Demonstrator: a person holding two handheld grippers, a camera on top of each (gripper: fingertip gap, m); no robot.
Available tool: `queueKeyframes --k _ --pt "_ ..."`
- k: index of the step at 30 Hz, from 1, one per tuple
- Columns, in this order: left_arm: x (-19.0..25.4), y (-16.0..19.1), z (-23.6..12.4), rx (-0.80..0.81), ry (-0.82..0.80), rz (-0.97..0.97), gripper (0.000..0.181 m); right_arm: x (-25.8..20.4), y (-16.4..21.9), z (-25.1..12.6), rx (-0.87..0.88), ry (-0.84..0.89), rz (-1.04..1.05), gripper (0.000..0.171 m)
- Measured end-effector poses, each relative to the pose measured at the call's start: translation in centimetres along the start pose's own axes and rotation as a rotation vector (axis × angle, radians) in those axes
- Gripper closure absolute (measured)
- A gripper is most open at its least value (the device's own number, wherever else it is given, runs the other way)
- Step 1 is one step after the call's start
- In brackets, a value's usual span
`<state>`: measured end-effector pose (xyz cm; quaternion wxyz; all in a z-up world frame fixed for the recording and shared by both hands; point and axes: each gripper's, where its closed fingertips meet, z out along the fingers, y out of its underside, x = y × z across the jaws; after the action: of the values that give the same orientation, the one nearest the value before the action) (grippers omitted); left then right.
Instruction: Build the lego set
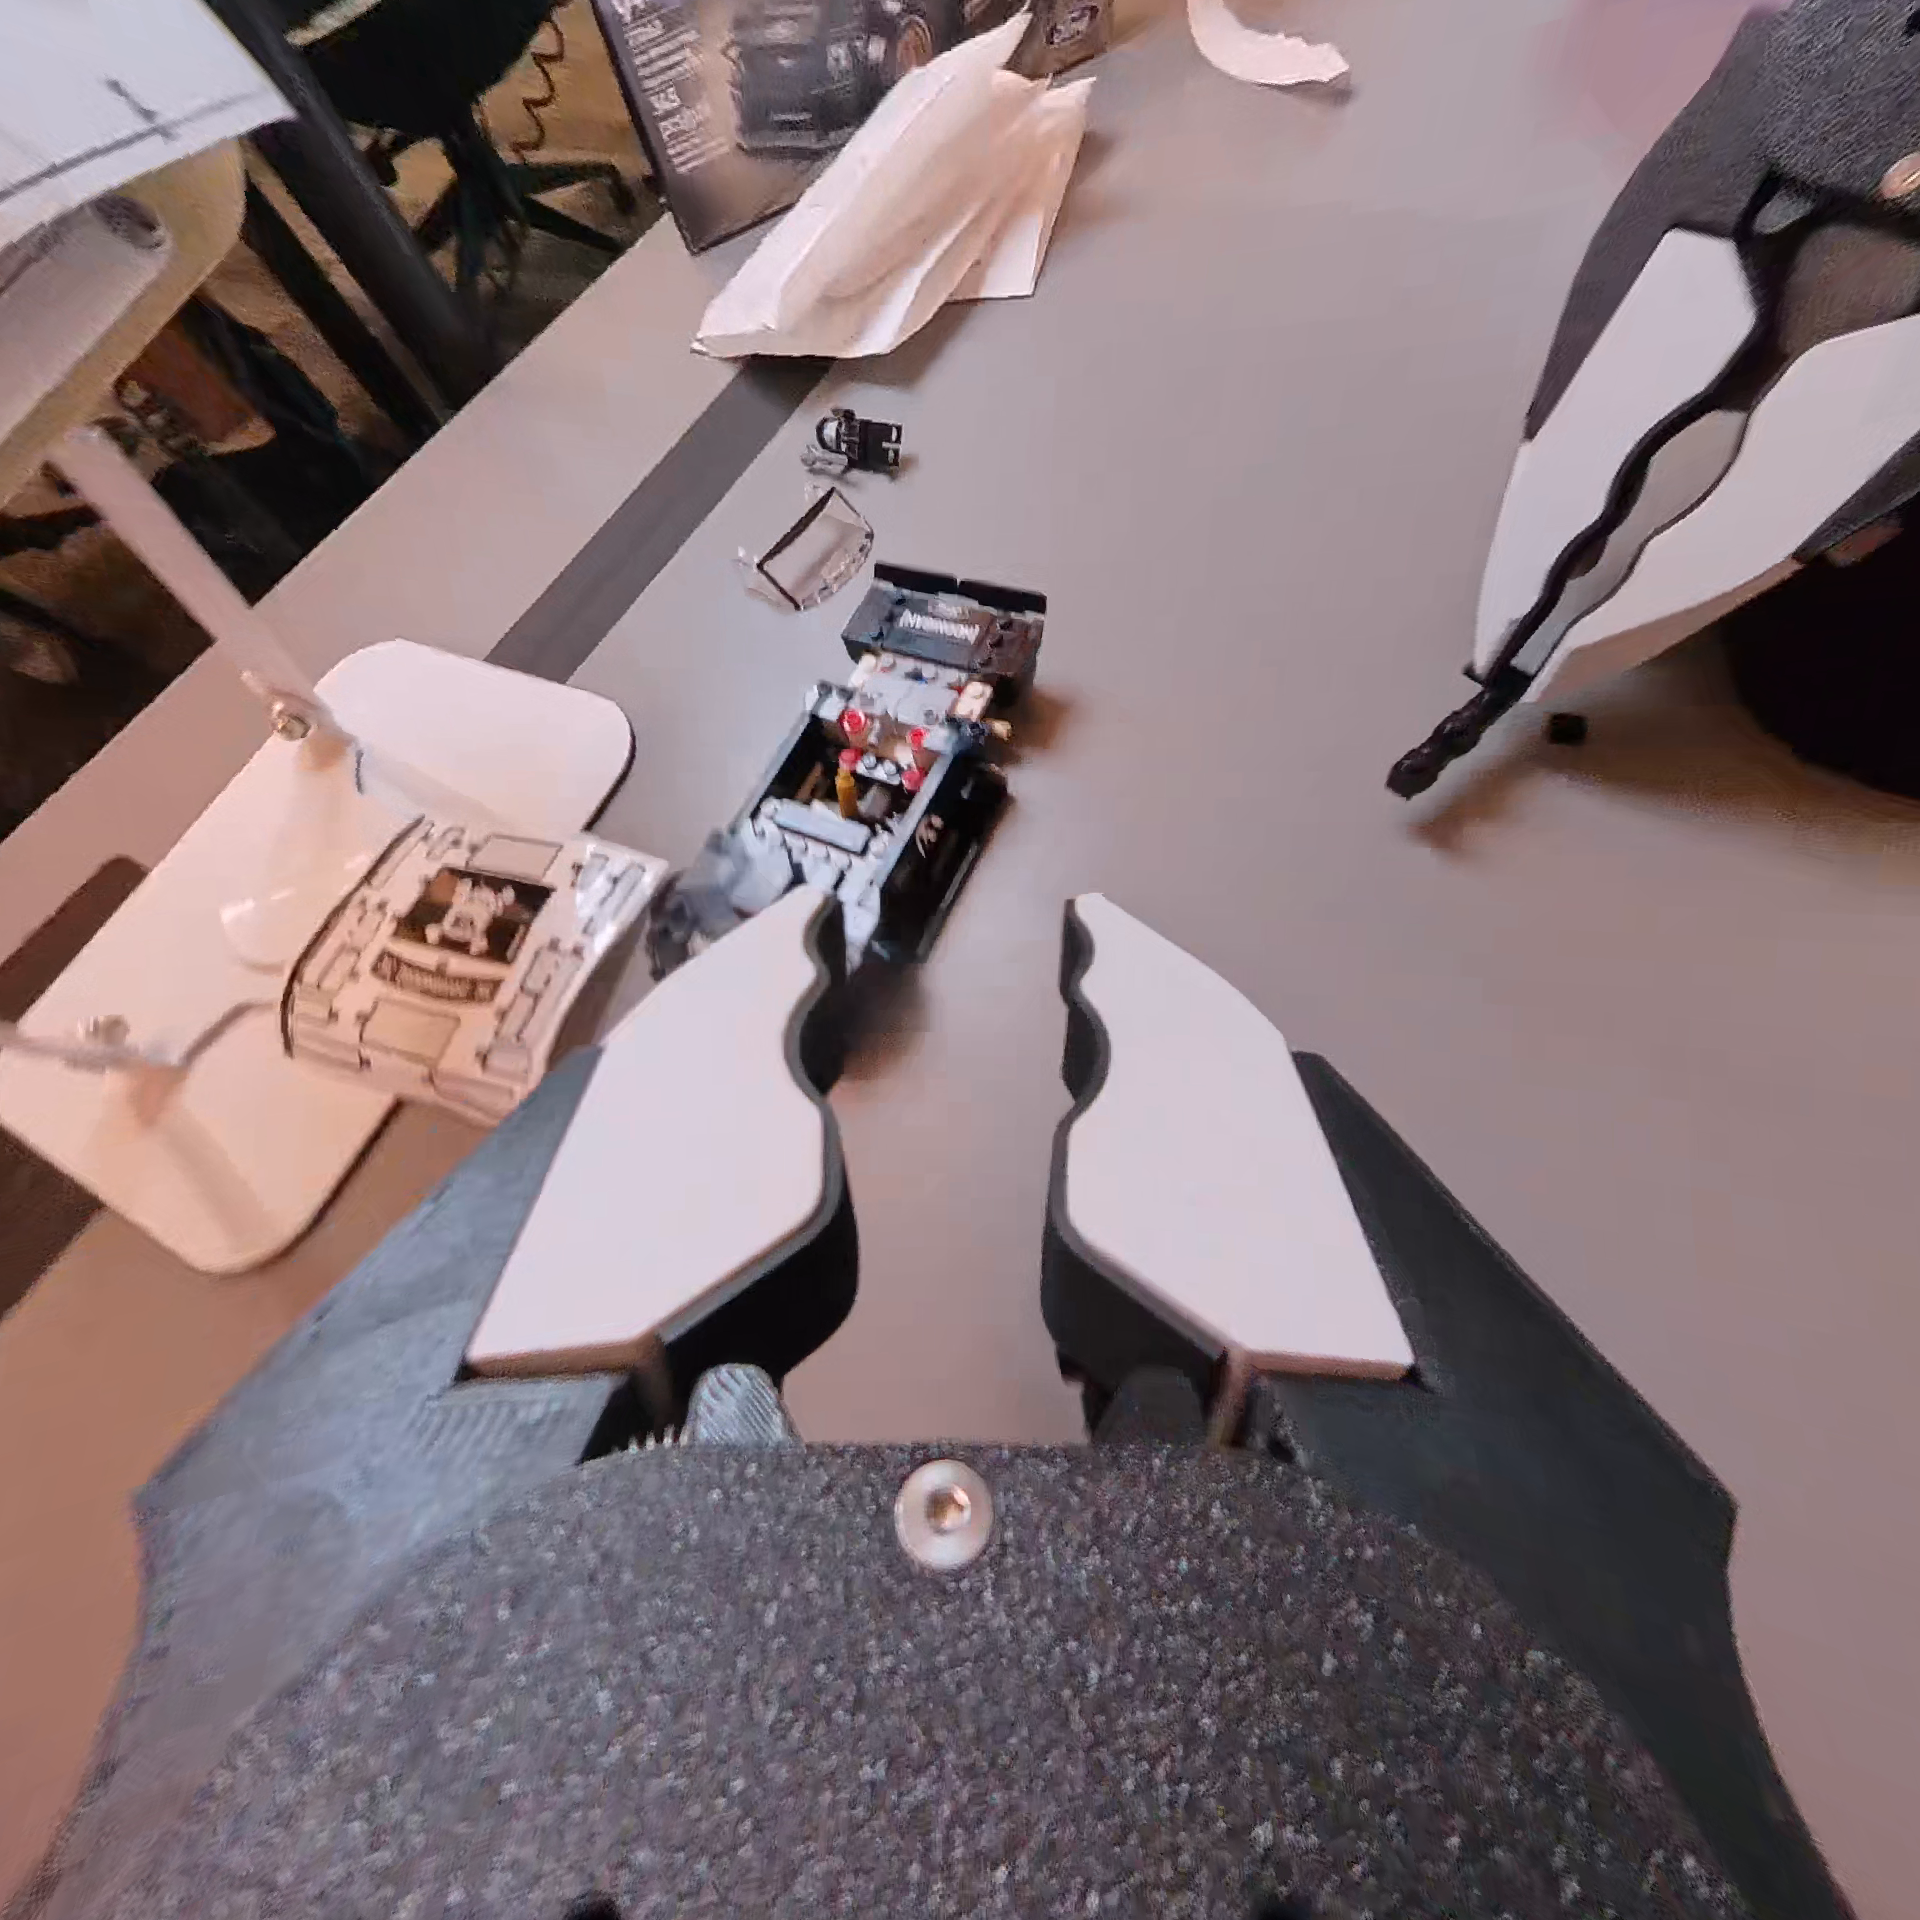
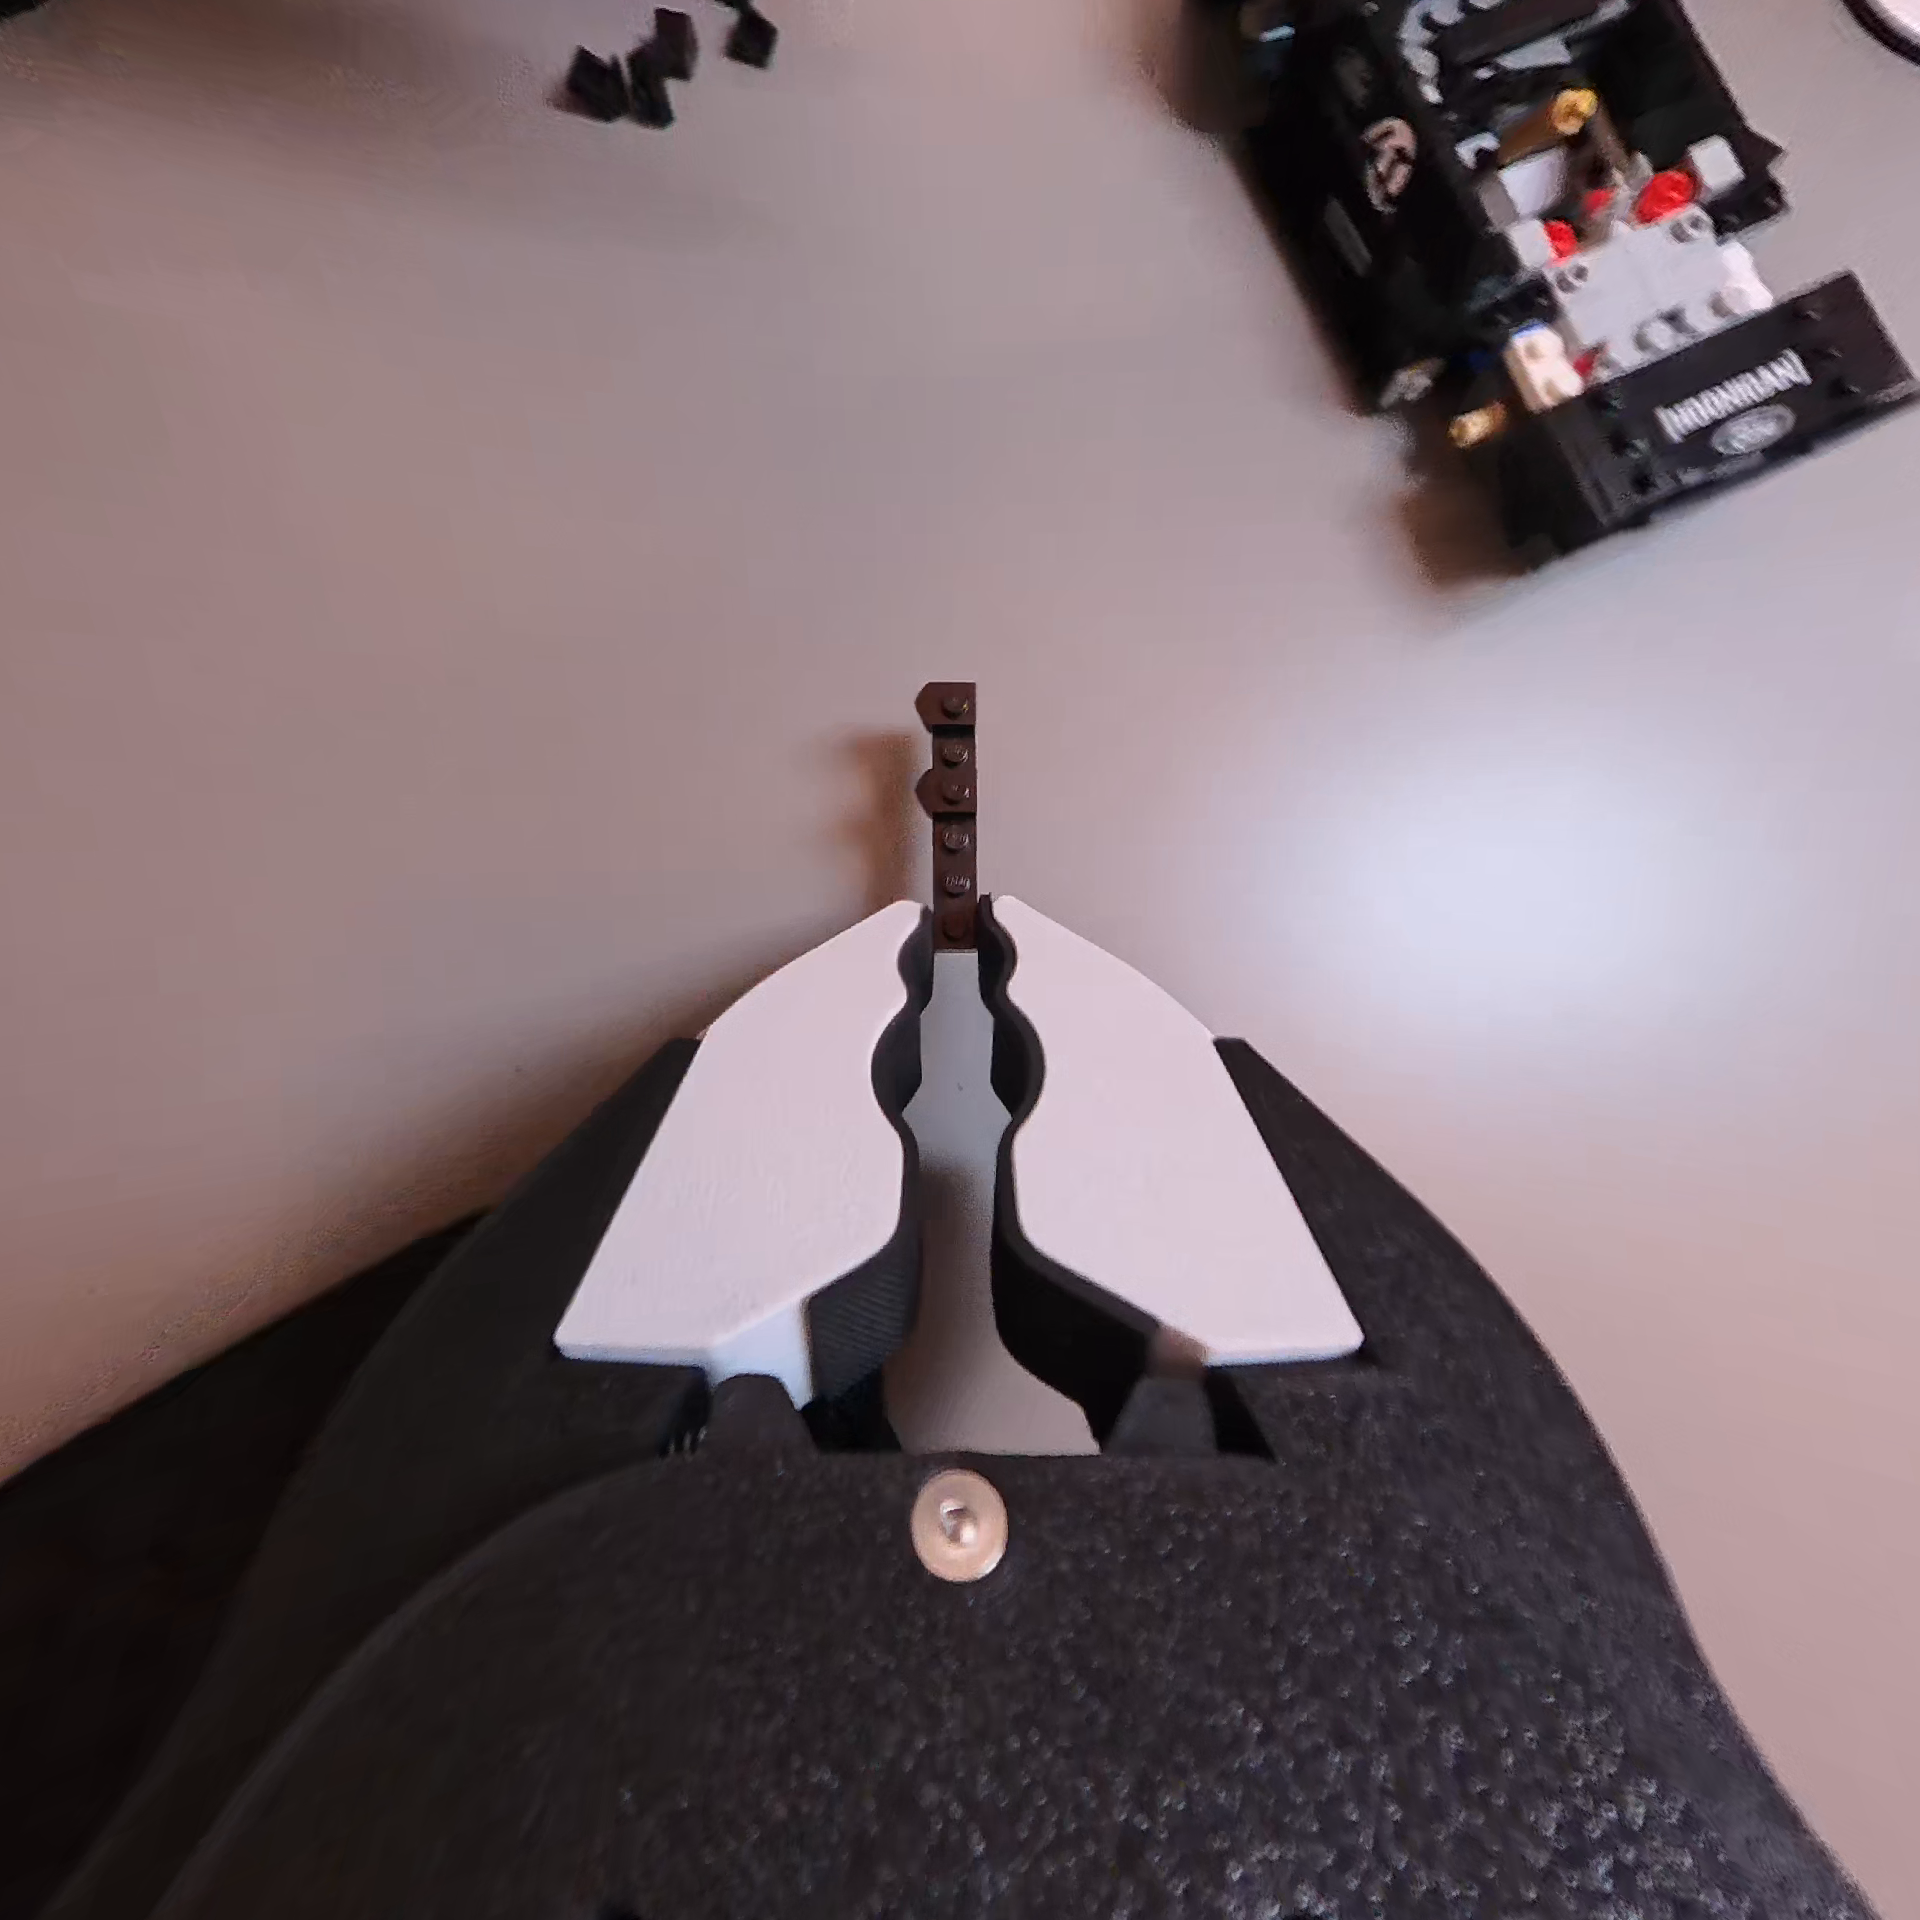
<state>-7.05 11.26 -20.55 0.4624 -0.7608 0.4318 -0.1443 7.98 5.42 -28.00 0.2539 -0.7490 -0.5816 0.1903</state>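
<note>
A half-built black and grey lego car [image 1: 883, 769] lies on the grey table just beyond my left gripper [image 1: 945, 935], which is open and empty; its left finger overlaps the car's near end. The car also shows in the right wrist view [image 2: 1579, 260] at the top right. My right gripper [image 2: 958, 914] is shut on a long thin dark plate piece [image 2: 954, 810] that sticks out forward above the table. In the left wrist view the right gripper [image 1: 1496, 675] hangs at the right with the dark piece [image 1: 1449, 743] at its tip.
A clear windscreen piece [image 1: 810, 556] and a small black part [image 1: 862, 442] lie beyond the car. A sticker sheet [image 1: 457, 935] rests on a white stand base [image 1: 208, 1122] at the left. White paper bags [image 1: 914, 218] and a box [image 1: 748, 94] lie farther back. Several small black bricks [image 2: 665, 57] lie apart. The gap from one gripper's tips to the other's is roughly 20 centimetres.
</note>
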Motion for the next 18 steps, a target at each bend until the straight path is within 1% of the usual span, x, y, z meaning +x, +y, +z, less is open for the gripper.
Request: queueKeyframes --k 1,3,6,8,10,11,14,18 --pt "0.4 0.7 -0.8 0.003 -0.013 -0.021 0.148 -0.3 -0.2 0.4 -0.003 -0.007 -0.011 0.163" --pt "1.4 2.4 -1.9 -0.011 -0.009 -0.073 0.153 -0.5 -0.4 1.1 -0.019 -0.019 -0.028 0.163" --pt "2.7 5.2 -2.8 -0.087 -0.002 -0.108 0.154 -0.6 -0.7 1.9 -0.044 -0.032 -0.047 0.163" --pt "3.8 6.6 -3.3 -0.123 0.022 -0.137 0.154 -0.4 -0.7 2.3 -0.066 -0.023 -0.06 0.162" --pt "4.5 7.6 -3.6 -0.155 0.036 -0.142 0.154 -0.1 -0.9 2.6 -0.063 -0.01 -0.062 0.157" --pt "4.8 8.1 -3.8 -0.178 0.039 -0.14 0.153 -0.1 -1.1 2.5 -0.052 -0.009 -0.059 0.153" --pt "5.4 9.3 -4.0 -0.241 0.049 -0.132 0.154 -0.1 -2.0 1.7 0.025 0.014 -0.045 0.148" --pt "6.3 10.9 -3.6 -0.321 0.081 -0.156 0.157 -0.2 -2.9 -0.5 0.154 0.064 0.004 0.146"
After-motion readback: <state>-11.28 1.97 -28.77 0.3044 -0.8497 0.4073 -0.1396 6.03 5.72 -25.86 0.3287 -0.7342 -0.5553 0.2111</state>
